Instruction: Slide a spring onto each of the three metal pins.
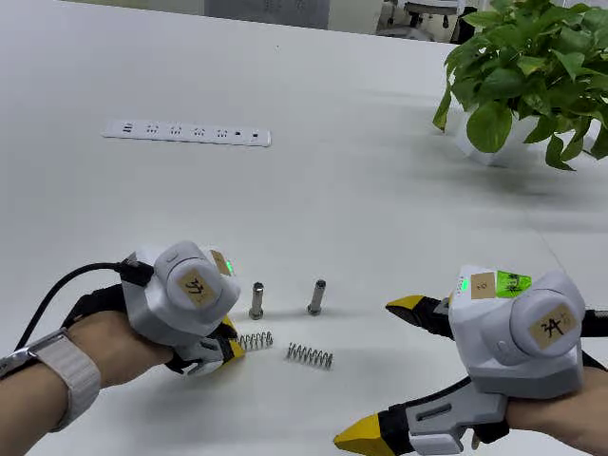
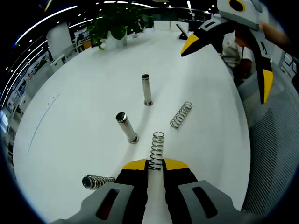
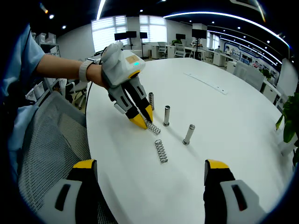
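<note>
Currently, the left gripper [image 2: 155, 163] sits low over the white table [image 1: 380, 190], with its yellow-tipped jaws closed on one end of a spring [image 2: 157, 145]. This held spring points forward along the jaws, and its free end lies on the table surface. Just beside the left gripper's jaws stands a pin fitted with a spring [image 2: 97, 181]; the coil surrounds its shaft.

The right gripper [image 3: 149, 164] hovers near the table's edge. Its jaws are spread wide apart and grip nothing.

Between the two grippers lies a loose spring [image 1: 310, 355], flat on the table and touching neither tool.

Beyond the held spring stand two bare metal pins. The nearer bare pin [image 2: 126, 127] is upright on its flanged base, just beyond the held spring's free end. The farther bare pin [image 2: 146, 89] is also upright, standing apart from the first, with the loose spring near its base.

Farther back on the table lies a white power strip [image 1: 185, 133]. A potted plant [image 1: 532, 66] stands at the table's far right corner.
</note>
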